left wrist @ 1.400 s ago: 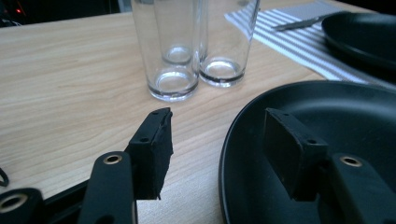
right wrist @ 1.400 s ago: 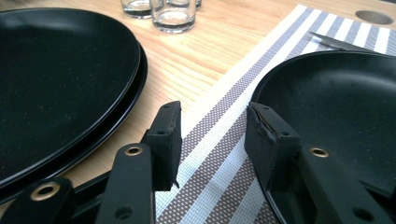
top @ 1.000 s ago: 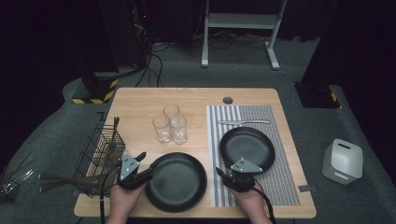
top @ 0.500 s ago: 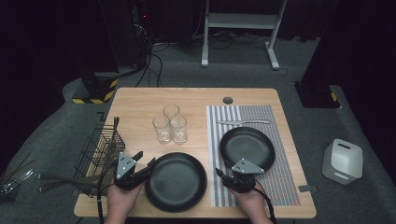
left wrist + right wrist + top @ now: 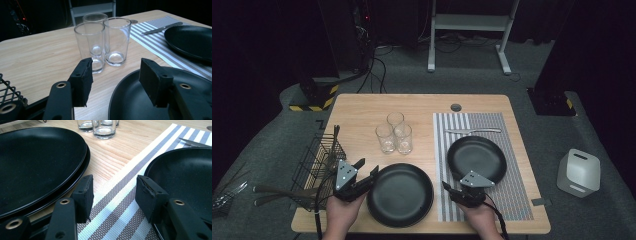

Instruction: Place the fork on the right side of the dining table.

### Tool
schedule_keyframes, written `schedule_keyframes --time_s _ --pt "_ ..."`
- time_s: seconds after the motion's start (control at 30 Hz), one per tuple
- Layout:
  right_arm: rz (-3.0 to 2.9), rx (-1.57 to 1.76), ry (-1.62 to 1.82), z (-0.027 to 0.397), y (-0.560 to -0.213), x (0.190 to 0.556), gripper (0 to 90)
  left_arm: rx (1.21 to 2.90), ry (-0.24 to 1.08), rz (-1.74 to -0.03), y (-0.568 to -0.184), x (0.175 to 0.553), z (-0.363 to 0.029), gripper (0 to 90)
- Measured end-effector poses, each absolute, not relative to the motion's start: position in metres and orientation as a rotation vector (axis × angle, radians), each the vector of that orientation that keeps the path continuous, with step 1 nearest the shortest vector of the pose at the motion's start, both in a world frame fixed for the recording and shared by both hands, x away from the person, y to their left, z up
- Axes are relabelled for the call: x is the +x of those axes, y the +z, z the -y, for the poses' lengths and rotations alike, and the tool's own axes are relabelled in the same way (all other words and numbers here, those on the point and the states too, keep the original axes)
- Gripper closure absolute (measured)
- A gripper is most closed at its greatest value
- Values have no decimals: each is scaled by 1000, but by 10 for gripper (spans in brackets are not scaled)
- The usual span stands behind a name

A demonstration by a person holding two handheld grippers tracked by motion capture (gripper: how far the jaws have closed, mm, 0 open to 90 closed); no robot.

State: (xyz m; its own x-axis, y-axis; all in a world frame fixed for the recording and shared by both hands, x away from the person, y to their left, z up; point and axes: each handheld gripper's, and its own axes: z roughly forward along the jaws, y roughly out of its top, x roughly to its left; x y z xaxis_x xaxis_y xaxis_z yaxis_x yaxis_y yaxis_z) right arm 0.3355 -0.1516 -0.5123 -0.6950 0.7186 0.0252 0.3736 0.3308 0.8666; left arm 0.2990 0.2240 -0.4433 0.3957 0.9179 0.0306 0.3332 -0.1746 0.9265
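black round plate on the striped placemat [image 5: 477,157] lies free just beyond the right gripper [image 5: 452,190], whose jaws have just been opening with nothing between them. left gripper [image 5: 367,169], jaws apart and empty, has lifted beside the near black plates [image 5: 400,194], left of that plate. placement appears complete.

The worktop [image 5: 362,107] was evenly lit from above while the surrounding room stayed dark, and soft glare sheened the black plates [image 5: 37,162].
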Motion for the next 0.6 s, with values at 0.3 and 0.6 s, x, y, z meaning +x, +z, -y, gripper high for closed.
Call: schedule_keyframes --time_s 0.3,0.6 --pt "-2219 1011 1321 154 -512 337 474 1672 790 -1115 -428 300 -227 432" --pt "-2222 1012 1310 153 -513 336 460 1649 802 -1121 -418 300 -233 430"
